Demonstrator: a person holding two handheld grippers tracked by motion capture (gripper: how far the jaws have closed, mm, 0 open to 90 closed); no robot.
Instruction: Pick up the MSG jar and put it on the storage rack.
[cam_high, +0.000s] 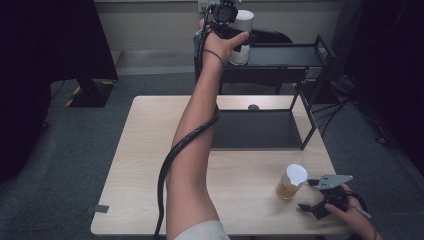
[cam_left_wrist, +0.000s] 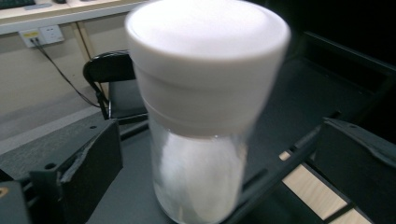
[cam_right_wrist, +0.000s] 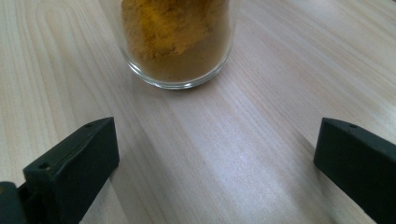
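The person's left arm stretches far forward across the tabletop (cam_high: 150, 165), its black cable trailing down along the forearm. Up at the far end, the left tool (cam_high: 235, 35) is at the top tier of the black shelf rack (cam_high: 295, 55), its jaws spread wide on either side of a white-lidded jar (cam_left_wrist: 205, 107) with pale contents. In the left gripper view both jaws stand clear of the glass with a gap on each side, and the jar stands upright on the dark shelf. Lower down, the rack's bottom tier rests on the tabletop. Over at the right near corner, a second jar (cam_high: 292, 181), also white-lidded and holding yellow-brown powder, stands upright on the wood. Just to its right the right tool (cam_high: 311, 194) hovers low, jaws wide apart and nothing between them, pointed at the jar but not touching it.
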